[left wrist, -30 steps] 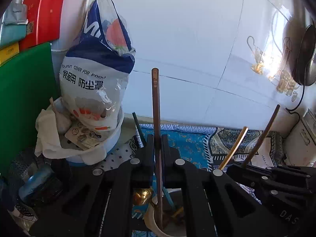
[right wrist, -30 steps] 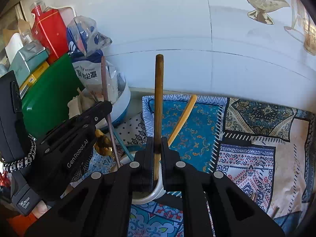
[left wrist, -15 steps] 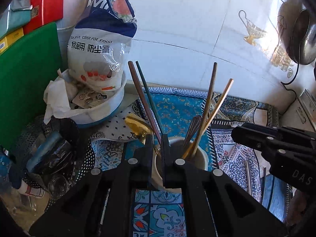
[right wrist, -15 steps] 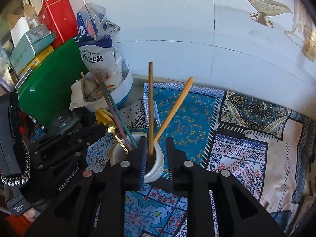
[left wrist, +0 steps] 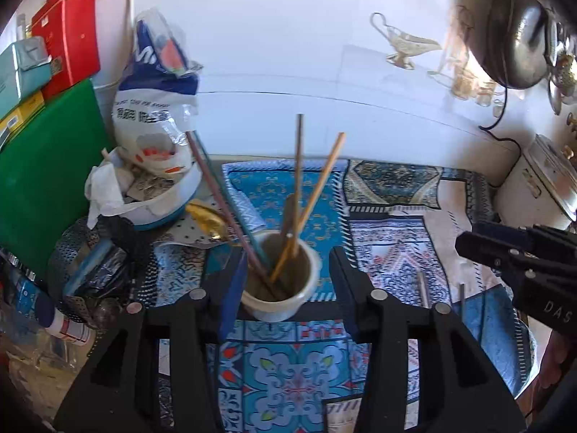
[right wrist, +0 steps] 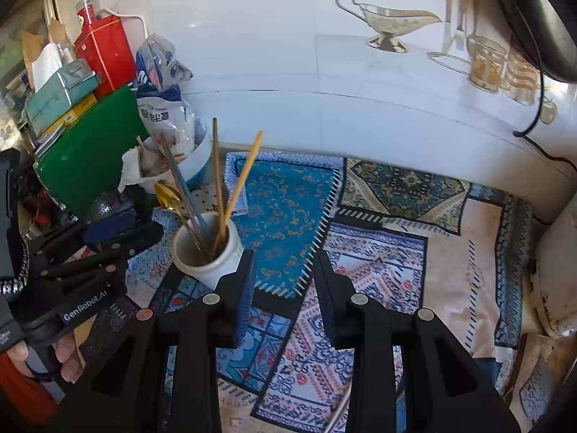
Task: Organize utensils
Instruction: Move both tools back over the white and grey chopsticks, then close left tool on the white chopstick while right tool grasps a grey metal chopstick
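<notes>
- Left gripper [left wrist: 288, 285] released and empty, jaws opening, straddling the white cup [left wrist: 279, 299] from the near side without pressing on it.
- Right gripper [right wrist: 283, 288] also released and empty, jaws opening, with only patterned cloth [right wrist: 378, 263] between them; cup just left of its left finger.
- White cup upright on the cloth, near the left clutter.
- Inside the cup: a dark brown chopstick [left wrist: 298, 166] nearly upright, a light wooden chopstick [left wrist: 324, 176] leaning right, a reddish-brown chopstick [left wrist: 212, 187] and a teal one beside it leaning left, plus a gold spoon [left wrist: 205, 214] with its bowl out over the left rim.
- Farther left: bagged white bowl [left wrist: 162, 209], green board [left wrist: 39, 166], red tin [left wrist: 68, 47].
- Two thin sticks [left wrist: 422, 288] flat on the cloth to the right of the cup.
</notes>
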